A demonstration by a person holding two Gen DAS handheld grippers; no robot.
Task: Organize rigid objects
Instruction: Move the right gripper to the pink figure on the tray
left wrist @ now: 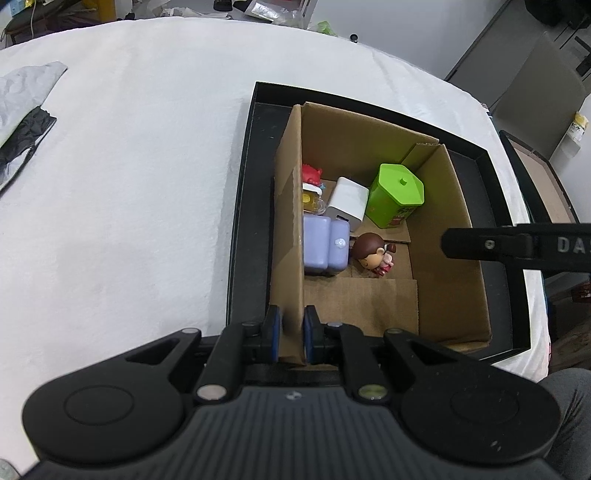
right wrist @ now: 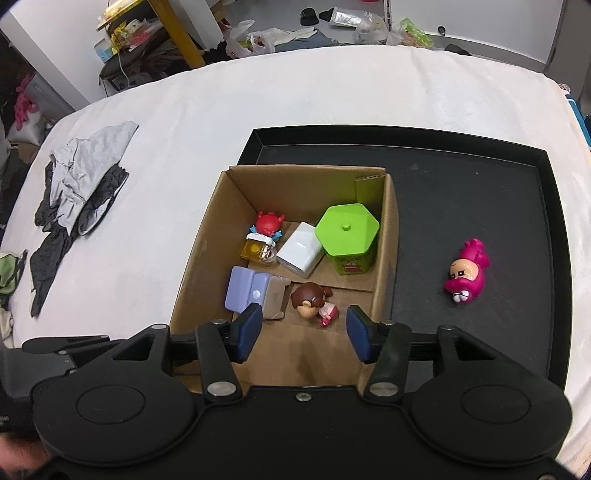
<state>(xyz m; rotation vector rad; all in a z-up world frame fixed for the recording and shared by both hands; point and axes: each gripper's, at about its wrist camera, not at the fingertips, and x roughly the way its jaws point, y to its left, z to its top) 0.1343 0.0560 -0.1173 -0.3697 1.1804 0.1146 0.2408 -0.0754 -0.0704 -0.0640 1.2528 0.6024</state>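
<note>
Box (right wrist: 207, 258) sits in the tray's (right wrist: 546, 258) left part, tray on tabletop (right wrist: 295, 92). In the box: canister (right wrist: 347, 236) back right, charger (right wrist: 299, 254) left of it, crab toy (right wrist: 269, 221) back left over bottle (right wrist: 258, 253), doll (right wrist: 312, 301) front centre. Hooded figure (right wrist: 467, 271) lies on the tray, right of the box. Clothes (right wrist: 81, 184) far left on tabletop.

A white cloth covers the tabletop (right wrist: 295, 96). On its left part lies a crumpled heap of grey and black fabric (right wrist: 79, 184), which the left wrist view shows only in part at its left edge (left wrist: 26, 122). Beyond the far edge, plastic bags (right wrist: 255, 38) and other clutter sit on the floor beside a yellow post (right wrist: 181, 33), and a grey cabinet (left wrist: 535, 92) stands at the far right
</note>
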